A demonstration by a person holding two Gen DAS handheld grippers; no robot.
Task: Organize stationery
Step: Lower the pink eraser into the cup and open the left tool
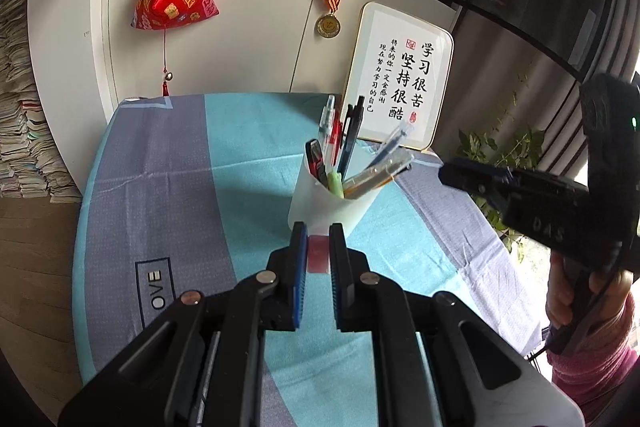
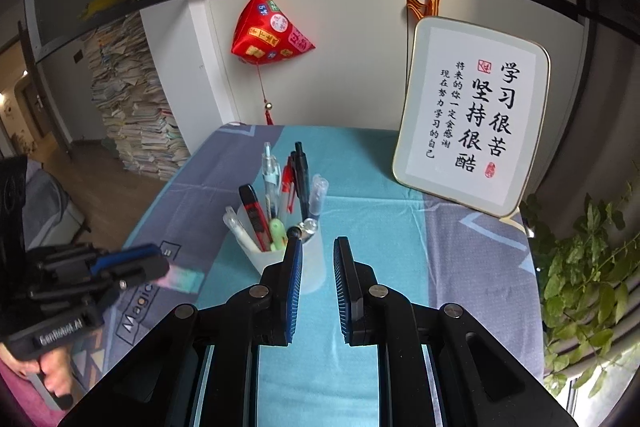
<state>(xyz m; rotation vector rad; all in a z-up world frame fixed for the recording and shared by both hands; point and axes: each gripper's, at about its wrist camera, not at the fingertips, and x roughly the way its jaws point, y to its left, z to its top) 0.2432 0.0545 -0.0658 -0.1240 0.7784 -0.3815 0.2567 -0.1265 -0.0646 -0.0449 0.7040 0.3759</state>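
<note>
While a small, light, rubbery-looking pink eraser [image 1: 318,254] is clamped in the left gripper [image 1: 319,247] just before the pen cup [image 1: 332,203], the right gripper [image 2: 317,255] is held nearly closed, empty.

left gripper [image 1: 319,233] fingers pinch a small block; right gripper [image 2: 318,247] fingers nearly closed, empty.

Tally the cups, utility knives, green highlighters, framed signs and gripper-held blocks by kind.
Translucent white plastic cup: 1
Black-and-red utility knife: 1
Light green highlighter: 1
White framed calligraphy sign: 1
Small red block in left gripper: 1
Total: 5
</note>
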